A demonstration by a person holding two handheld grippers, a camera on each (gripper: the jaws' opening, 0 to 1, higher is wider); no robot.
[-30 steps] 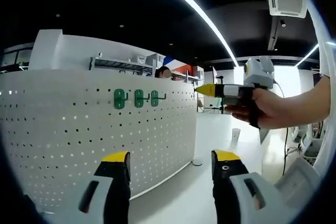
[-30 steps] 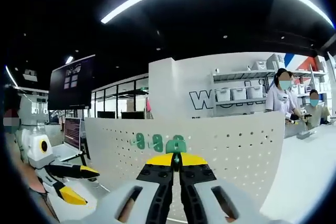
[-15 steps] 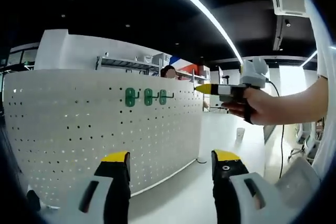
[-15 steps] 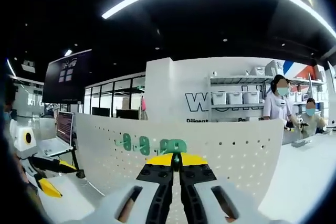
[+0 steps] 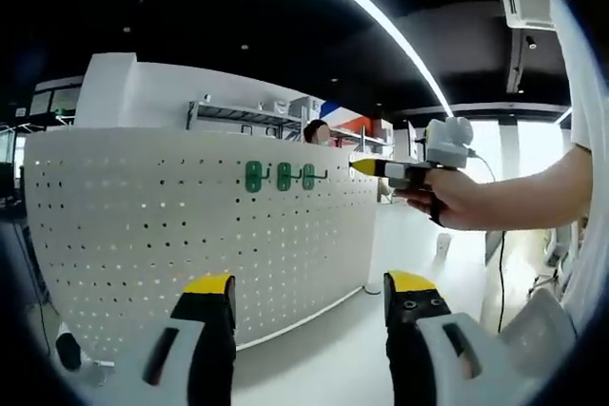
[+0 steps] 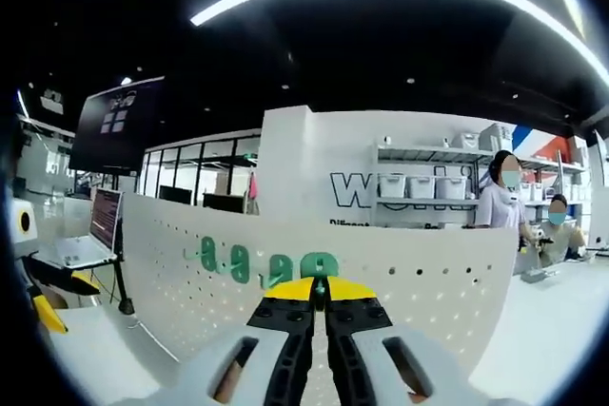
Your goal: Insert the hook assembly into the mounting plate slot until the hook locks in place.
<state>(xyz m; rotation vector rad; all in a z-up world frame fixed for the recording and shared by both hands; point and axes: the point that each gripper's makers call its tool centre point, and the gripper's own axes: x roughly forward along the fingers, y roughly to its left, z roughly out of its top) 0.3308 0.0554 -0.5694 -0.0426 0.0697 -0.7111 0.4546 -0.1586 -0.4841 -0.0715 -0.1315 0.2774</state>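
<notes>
White perforated mounting plate (image 5: 190, 225) upright; three green hooks (image 5: 283, 176) in a row; fourth green hook (image 6: 319, 265) at its face.

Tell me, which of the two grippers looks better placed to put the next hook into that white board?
Right, most likely. The right gripper is shut on a green hook, up near the white board beside the hooks already on it. The left gripper is open and empty, farther back.

Closed right tongs (image 6: 320, 289) pinch a green hook (image 6: 319, 266) before the pegboard (image 6: 428, 273).

Yellow-tipped black jaws, grey hand-held gripper (image 5: 309, 330)
</notes>
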